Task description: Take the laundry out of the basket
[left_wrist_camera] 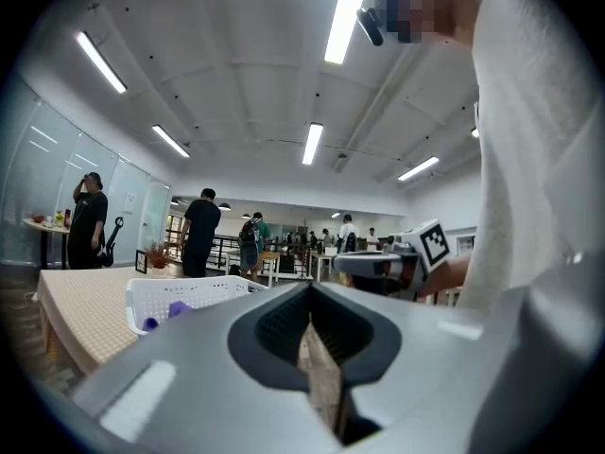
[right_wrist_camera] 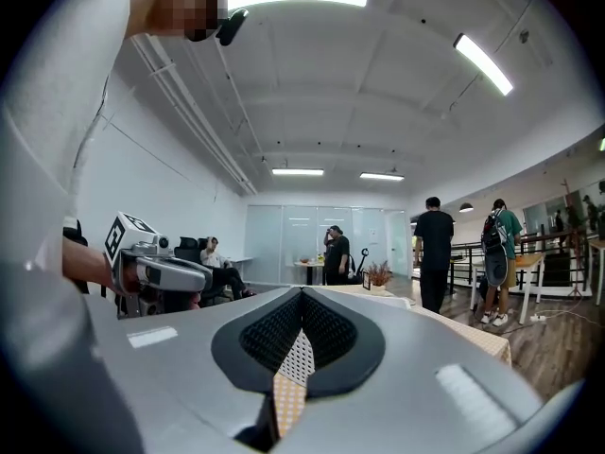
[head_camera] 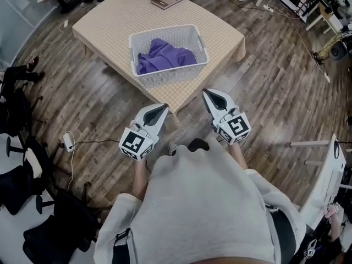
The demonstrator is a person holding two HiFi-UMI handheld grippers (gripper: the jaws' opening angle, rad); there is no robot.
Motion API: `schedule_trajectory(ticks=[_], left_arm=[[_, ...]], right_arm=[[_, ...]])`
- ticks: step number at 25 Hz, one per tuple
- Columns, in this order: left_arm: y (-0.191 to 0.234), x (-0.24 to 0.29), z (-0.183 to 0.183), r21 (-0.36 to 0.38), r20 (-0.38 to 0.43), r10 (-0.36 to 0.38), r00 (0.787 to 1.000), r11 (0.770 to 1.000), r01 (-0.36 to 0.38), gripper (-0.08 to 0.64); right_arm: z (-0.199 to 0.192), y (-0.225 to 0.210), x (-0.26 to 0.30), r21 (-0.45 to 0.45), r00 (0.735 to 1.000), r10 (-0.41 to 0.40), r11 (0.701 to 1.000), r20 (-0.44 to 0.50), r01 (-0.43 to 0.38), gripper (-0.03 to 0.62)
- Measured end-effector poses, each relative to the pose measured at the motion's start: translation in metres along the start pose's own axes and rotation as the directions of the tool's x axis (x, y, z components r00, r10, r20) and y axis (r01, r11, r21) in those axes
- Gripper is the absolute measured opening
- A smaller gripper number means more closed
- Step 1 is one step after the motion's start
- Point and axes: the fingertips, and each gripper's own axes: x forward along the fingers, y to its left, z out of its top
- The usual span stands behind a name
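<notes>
At the left edge of the head view, black office chairs (head_camera: pixel 22 120) stand on the dark wood-plank floor (head_camera: pixel 275 92). A white power strip (head_camera: pixel 68 141) lies just beside them. In the upper middle is the low surface (head_camera: pixel 104 21) under a beige checked cloth, with a dark book (head_camera: pixel 166 0) near its far edge.

The white lattice plastic basket (head_camera: pixel 170 72) stands on the near part of that surface. The crumpled purple cloth laundry (head_camera: pixel 164 56) lies inside it, on the bottom.

Below the surface's near corner, the left claw (head_camera: pixel 159 110) is held over the floor, well apart from the basket. The left gripper view shows its jaws together, with only a thin slit and nothing between them. The basket (left_wrist_camera: pixel 180 296) sits at that view's lower left, and a bit of purple laundry (left_wrist_camera: pixel 180 306) shows at its rim.

Just right of centre, the right claw (head_camera: pixel 209 94) is also clear of the basket. The right gripper view shows its jaws closed and empty, with the left claw (right_wrist_camera: pixel 156 272) at that view's left edge.

The person's grey sweatshirt (head_camera: pixel 209 202) fills the bottom of the head view.
</notes>
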Motion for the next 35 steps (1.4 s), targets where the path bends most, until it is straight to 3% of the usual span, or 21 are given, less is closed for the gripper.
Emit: schedule_trajectory(ticks=[12,18,26,35], left_arm=[[0.076,0.005,0.004,-0.132,0.095,0.107,0.99,0.987,-0.094,0.006],[0.124,0.031,0.014,-0.104,0.081,0.164,0.983,0.982,-0.156,0.006],[0.184,0.077,0.056,-0.016,0.095,0.222,0.971,0.975,-0.221,0.006],[0.226,0.093,0.059,-0.015,0.075,0.32,0.944,0.947,-0.32,0.006]], right_arm=[[-0.017,-0.025,0.038,0.067,1.0,0.025,0.997,-0.015,-0.024,-0.003],[-0.018,-0.074,0.082,0.096,1.0,0.02,0.995,0.012,-0.021,-0.003],[0.019,-0.135,0.15,0.089,0.992,0.065,0.993,0.109,-0.075,-0.003],[0.025,-0.174,0.202,0.124,0.984,0.112,0.984,0.14,-0.13,-0.003]])
